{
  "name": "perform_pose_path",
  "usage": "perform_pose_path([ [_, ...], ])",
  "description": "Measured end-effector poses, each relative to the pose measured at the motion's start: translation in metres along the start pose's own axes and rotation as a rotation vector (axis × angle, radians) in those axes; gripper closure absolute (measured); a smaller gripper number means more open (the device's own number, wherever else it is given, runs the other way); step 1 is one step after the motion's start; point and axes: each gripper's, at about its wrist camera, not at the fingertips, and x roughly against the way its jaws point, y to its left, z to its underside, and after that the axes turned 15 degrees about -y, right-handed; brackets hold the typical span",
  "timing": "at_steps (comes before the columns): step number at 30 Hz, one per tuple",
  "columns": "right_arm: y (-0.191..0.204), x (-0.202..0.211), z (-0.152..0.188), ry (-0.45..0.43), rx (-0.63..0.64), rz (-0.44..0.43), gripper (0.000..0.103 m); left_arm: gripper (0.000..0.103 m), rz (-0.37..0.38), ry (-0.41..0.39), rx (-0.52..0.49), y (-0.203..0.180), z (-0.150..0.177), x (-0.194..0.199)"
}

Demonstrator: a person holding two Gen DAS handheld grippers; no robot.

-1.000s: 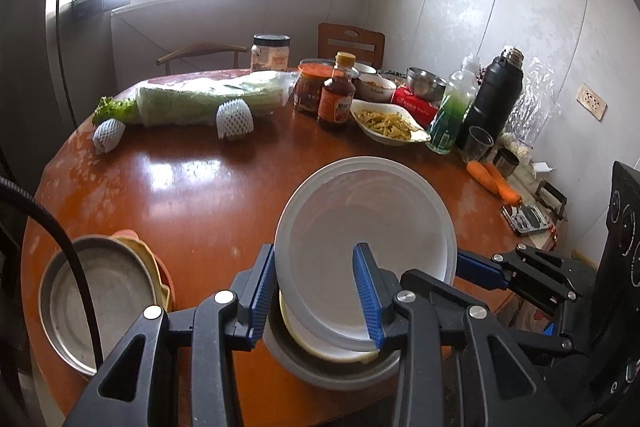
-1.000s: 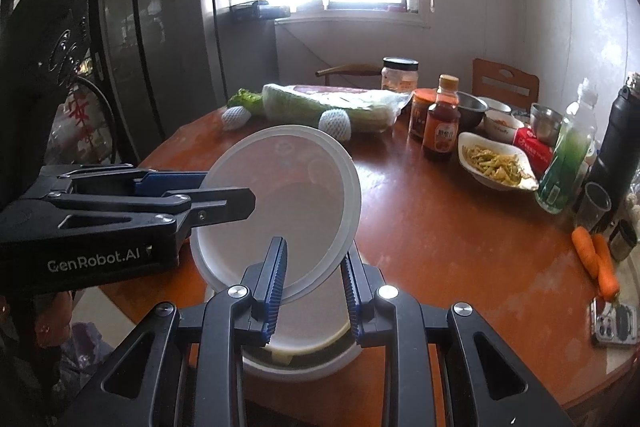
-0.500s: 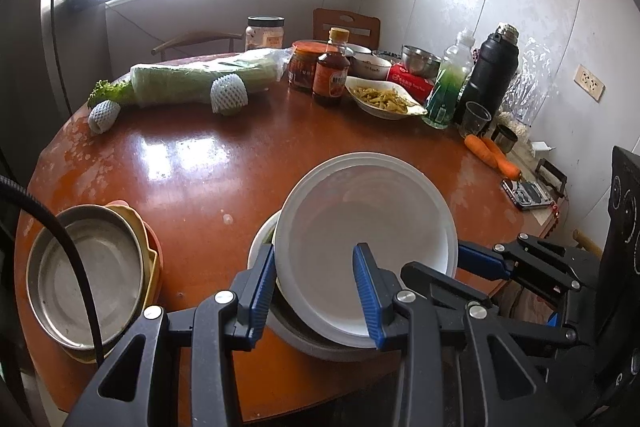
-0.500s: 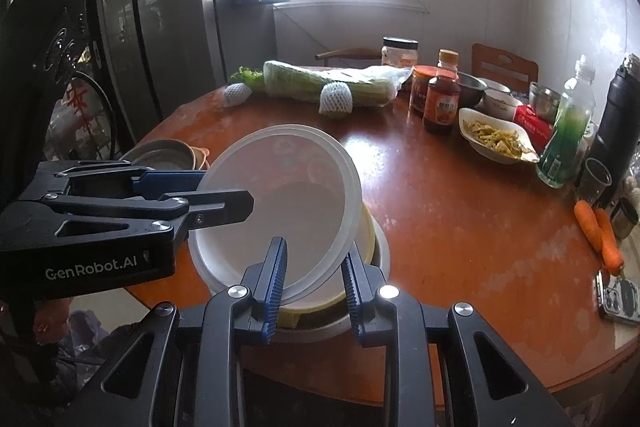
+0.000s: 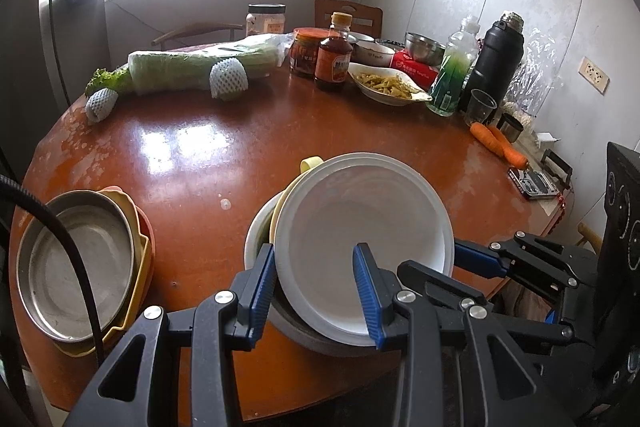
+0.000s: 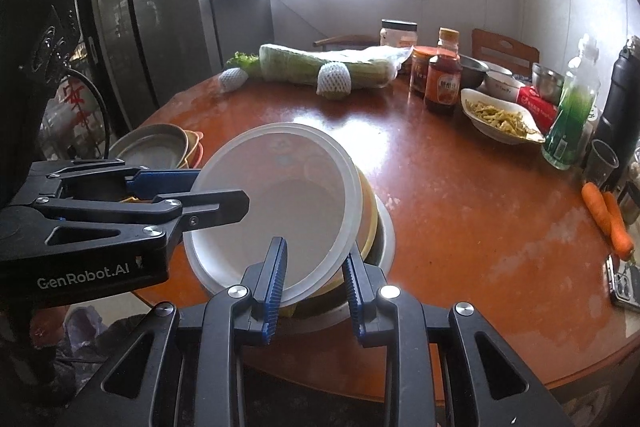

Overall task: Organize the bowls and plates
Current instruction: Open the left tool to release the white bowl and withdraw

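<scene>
At the near edge of the surface (image 5: 280,147), my left fingers (image 5: 316,291) and right fingers (image 6: 314,277) both straddle, unclenched, the white bowl's (image 5: 360,227) near rim; it sits tilted atop the bowl stack (image 6: 382,227), directly ahead.

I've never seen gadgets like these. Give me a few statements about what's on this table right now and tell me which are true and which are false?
1. The white plate lies tilted on a stack of bowls. True.
2. Two carrots lie near the table's edge. True.
3. The dish of yellow food sits on the stack under the white plate. False: it stands apart at the far side, beside the sauce bottle.
4. The metal pan is the lowest piece of its pile. False: it rests on top of yellow and orange dishes.
5. The left gripper holds a carrot. False: its blue fingers flank the plate's rim.
</scene>
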Motion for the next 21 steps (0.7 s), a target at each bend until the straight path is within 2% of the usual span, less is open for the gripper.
perform_pose_path([
  [21,-0.003,-0.015,0.005,0.032,0.002,0.012,0.073,0.064,-0.009,0.031,-0.004,0.003,0.006,-0.015],
])
